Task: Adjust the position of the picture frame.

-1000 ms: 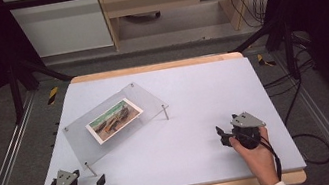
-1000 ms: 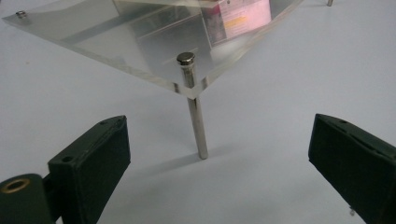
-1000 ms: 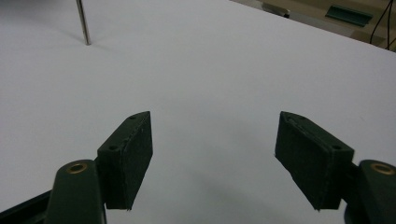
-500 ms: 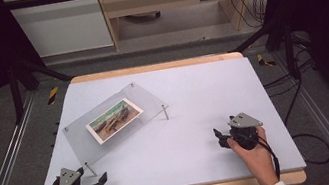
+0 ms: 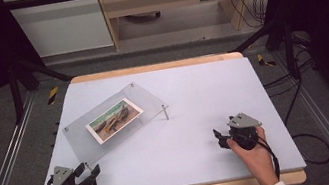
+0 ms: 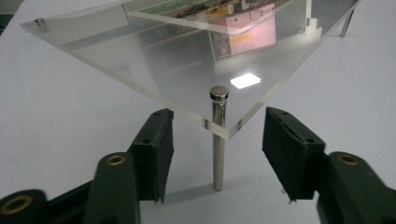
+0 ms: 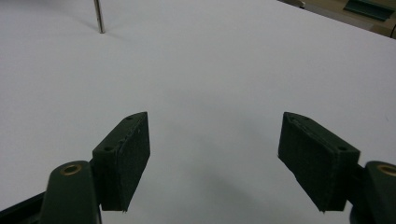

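A clear acrylic plate stands on thin metal legs at the table's left middle. A landscape photo card lies on top of it. My left gripper is open at the front left, just short of the plate's near corner. In the left gripper view that corner's metal post stands between and just beyond the open jaws, under the plate. My right gripper is open at the front right and holds nothing. In the right gripper view its jaws hover low over bare table.
The white table top has a wooden edge at front and back. Another plate leg stands right of the photo, and this leg is far ahead in the right gripper view. Black frame rails and cables surround the table.
My left gripper has crept forward and right towards the plate's near corner. The right gripper has shifted slightly left. The plate and photo have not moved.
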The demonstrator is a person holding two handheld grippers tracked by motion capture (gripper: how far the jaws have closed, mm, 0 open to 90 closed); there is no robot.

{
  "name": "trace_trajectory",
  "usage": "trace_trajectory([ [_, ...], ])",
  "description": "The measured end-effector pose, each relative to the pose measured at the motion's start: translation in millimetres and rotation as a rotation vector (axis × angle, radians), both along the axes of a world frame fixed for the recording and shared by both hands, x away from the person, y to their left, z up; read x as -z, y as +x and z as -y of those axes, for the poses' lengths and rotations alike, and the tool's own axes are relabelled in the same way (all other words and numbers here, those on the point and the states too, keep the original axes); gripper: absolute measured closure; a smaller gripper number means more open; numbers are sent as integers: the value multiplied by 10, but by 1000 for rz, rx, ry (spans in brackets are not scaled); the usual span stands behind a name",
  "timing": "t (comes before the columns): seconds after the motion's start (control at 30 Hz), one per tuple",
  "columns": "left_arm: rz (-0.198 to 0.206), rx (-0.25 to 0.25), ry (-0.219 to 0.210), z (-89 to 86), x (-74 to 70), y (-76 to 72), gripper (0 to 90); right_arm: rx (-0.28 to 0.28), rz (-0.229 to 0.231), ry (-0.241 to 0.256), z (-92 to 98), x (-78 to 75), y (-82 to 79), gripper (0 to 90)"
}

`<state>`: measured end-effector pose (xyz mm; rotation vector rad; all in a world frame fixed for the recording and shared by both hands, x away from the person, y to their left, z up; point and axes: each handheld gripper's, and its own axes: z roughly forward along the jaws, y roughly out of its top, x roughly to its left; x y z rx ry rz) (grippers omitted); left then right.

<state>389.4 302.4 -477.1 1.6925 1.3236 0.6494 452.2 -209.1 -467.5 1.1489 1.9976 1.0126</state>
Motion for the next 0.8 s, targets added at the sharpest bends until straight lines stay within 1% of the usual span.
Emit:
trace_trajectory([
  [0.07, -3, 6, 5, 1, 13, 15, 484, -2, -1, -2, -1, 3, 3, 252],
  [0.1, -6, 11, 18, 4, 15, 19, 503, -2, -2, -2, -2, 3, 3, 252],
  [0.13, 2, 16, 32, 17, 16, 20, 527, -1, -2, -3, -2, 3, 3, 251],
  [0.23, 9, 22, 51, 40, 12, 19, 579, -2, -5, -5, -6, 4, 2, 250],
  [0.3, 13, 24, 45, 34, 13, 28, 636, -3, -7, -4, -13, 5, 1, 250],
  [0.33, 15, 23, 37, 28, 13, 34, 662, -5, -6, -12, -14, 5, 2, 250],
  [0.37, 16, 23, 27, 19, 10, 39, 690, -7, -4, -14, -22, 6, 1, 250],
  [0.43, 6, 13, -6, -8, 9, 47, 740, -13, -3, -17, -45, 1, -5, 243],
  [0.5, 0, 19, -27, -27, 3, 49, 790, -21, 3, -29, -94, -21, -9, 227],
  [0.53, -2, 19, -35, -24, -7, 44, 817, -32, 11, -32, -128, -40, -5, 220],
  [0.57, 2, 19, -45, -24, -16, 41, 822, -41, 15, -24, -190, -59, 3, 212],
  [0.67, 10, 27, -62, -32, -46, 38, 826, -108, 5, -53, -437, -114, 64, 188],
  [0.7, 18, 26, -79, -37, -59, 36, 839, -159, 0, -66, -612, -147, 128, 182],
  [0.73, 22, 31, -86, -48, -73, 35, 839, -159, 0, -66, -612, -147, 128, 182],
  [0.77, 27, 30, -97, -53, -83, 37, 840, -169, -2, -64, -697, -162, 166, 187],
  [0.8, 28, 29, -105, -57, -90, 40, 840, -177, -4, -57, -768, -176, 218, 212],
])
